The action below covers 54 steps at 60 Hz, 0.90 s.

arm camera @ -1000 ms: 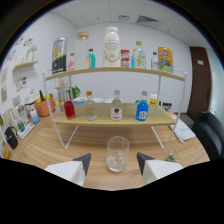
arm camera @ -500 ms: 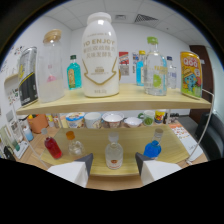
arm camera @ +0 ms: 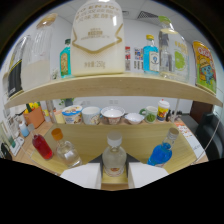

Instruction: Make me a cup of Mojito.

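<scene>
A: What's biggest?
B: White jug [arm camera: 98, 40] on top shelf [arm camera: 115, 84], far side. Clear bottle w/ green label [arm camera: 172, 47] right of it.
A: Lower shelf?
B: Clear bottle [arm camera: 114, 156] btwn the fingers; blue one [arm camera: 161, 152] right, red one [arm camera: 42, 146] left.
A: Gripper [arm camera: 114, 175]?
B: Fingers apart, bottle btwn them; can't tell if touching.

Clear bottle [arm camera: 114, 159] base hidden behind gripper [arm camera: 114, 176]; big jar [arm camera: 98, 37] label blurred.
</scene>
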Each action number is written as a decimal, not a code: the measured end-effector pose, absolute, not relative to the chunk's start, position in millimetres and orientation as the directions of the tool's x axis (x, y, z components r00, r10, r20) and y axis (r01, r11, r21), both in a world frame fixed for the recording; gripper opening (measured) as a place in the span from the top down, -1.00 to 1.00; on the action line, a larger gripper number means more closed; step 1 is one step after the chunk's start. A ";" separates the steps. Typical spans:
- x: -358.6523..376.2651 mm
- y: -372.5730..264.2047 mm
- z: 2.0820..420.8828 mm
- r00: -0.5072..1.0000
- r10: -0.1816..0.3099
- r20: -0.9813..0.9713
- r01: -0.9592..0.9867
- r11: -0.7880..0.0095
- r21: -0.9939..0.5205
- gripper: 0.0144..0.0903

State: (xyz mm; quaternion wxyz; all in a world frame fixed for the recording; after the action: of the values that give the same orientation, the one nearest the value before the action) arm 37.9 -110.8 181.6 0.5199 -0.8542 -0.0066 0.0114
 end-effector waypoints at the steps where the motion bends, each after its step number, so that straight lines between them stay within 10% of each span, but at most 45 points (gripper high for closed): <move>1: 37.6 -110.8 181.7 1.000 0.025 -0.013 0.000 -0.460 -0.888 0.44; 30: 73.2 -167.0 227.2 0.999 0.023 0.031 0.038 -0.375 -0.926 0.49; 54: 142.9 -216.6 151.1 0.987 -0.069 0.146 0.092 -0.508 -0.856 0.49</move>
State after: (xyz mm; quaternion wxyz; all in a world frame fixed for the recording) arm 142.9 -216.6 151.1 0.4960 -0.8645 -0.0067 -0.0808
